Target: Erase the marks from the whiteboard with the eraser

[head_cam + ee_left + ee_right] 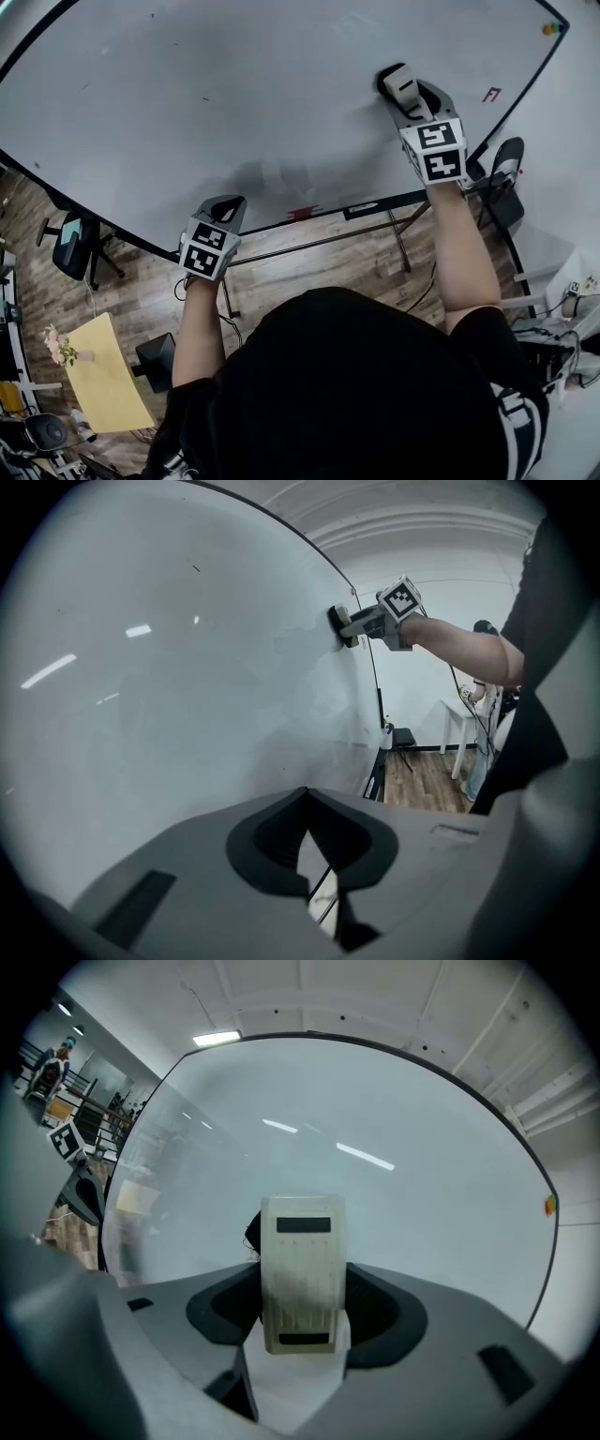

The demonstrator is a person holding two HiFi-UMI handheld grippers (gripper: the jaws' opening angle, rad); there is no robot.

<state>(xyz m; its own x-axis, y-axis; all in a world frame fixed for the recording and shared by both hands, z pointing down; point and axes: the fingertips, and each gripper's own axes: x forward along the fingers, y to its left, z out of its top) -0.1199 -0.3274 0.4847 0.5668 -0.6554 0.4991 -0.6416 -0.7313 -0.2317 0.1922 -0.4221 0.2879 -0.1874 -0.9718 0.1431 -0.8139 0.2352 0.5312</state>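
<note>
Eraser [300,1274]: white block, upright between the jaws of the right gripper [302,1335], its far face pressed flat on the whiteboard [234,103], upper right area of the board.
Right gripper state: jaws closed onto the eraser's two sides, firm hold.
Right arm [459,253]: stretched nearly straight out to the board, forearm bare, gripper pointing square at the surface.
Left gripper [305,803]: jaw tips together, nothing between them.
Left arm [199,328]: bent and held lower than the right, gripper up near the board's bottom edge; contact with the board cannot be told.
Board: mostly clean, faint grey smudge [272,173] low at centre.
</note>
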